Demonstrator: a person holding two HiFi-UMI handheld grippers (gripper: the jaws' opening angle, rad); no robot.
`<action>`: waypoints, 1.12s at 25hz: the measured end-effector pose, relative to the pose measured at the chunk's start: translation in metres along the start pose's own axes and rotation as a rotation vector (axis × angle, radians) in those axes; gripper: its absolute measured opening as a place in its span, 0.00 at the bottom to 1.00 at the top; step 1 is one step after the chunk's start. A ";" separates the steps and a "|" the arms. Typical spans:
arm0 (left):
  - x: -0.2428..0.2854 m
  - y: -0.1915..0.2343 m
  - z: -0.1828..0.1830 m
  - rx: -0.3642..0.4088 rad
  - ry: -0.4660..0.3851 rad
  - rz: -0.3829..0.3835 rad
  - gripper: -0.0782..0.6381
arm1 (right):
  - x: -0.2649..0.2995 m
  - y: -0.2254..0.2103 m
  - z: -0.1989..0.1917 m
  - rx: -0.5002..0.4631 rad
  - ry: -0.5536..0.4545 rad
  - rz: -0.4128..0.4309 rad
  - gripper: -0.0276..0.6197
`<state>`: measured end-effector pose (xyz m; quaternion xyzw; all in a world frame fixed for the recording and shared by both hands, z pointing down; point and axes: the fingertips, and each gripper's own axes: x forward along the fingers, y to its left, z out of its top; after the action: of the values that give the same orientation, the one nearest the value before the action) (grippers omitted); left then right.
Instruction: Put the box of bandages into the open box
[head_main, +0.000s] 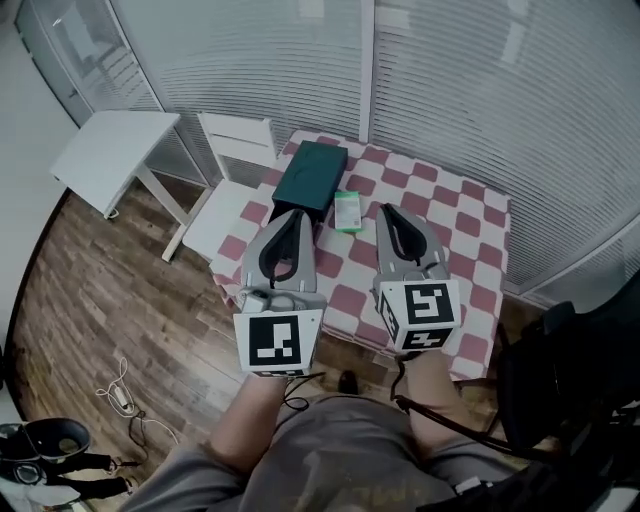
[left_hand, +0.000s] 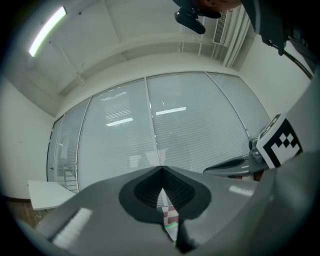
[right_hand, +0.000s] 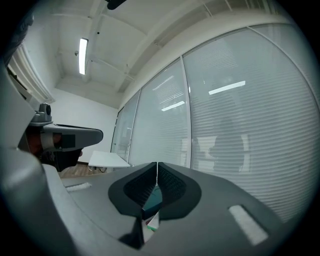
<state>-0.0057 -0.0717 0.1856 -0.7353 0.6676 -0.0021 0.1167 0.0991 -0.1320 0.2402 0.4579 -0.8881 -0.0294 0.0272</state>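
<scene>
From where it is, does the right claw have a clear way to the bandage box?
Probably yes: the bandage box lies just left of the right claw, nothing between them. Its jaws are together, so they must open first.

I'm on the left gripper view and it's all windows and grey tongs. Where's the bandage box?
Observer: The head view shows the box of bandages lying flat on the checkered table.
Operator: And the big box it goes in?
Observer: The dark green box sits right ahead of the left gripper, close beside the bandages on their left.
Operator: Is the other gripper holding something?
Observer: No. In its own view the right gripper has its tongs shut together, with nothing held.
</scene>
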 end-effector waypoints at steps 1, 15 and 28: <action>0.002 0.003 -0.002 0.001 0.001 0.010 0.11 | 0.006 -0.001 -0.001 -0.001 0.000 0.005 0.10; 0.066 0.056 -0.054 -0.079 0.054 0.017 0.11 | 0.096 -0.008 -0.062 0.018 0.130 0.003 0.13; 0.125 0.095 -0.174 -0.154 0.254 -0.061 0.11 | 0.163 0.000 -0.226 0.106 0.455 -0.086 0.50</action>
<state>-0.1136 -0.2316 0.3196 -0.7559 0.6525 -0.0477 -0.0255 0.0219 -0.2709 0.4685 0.4911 -0.8390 0.1203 0.2012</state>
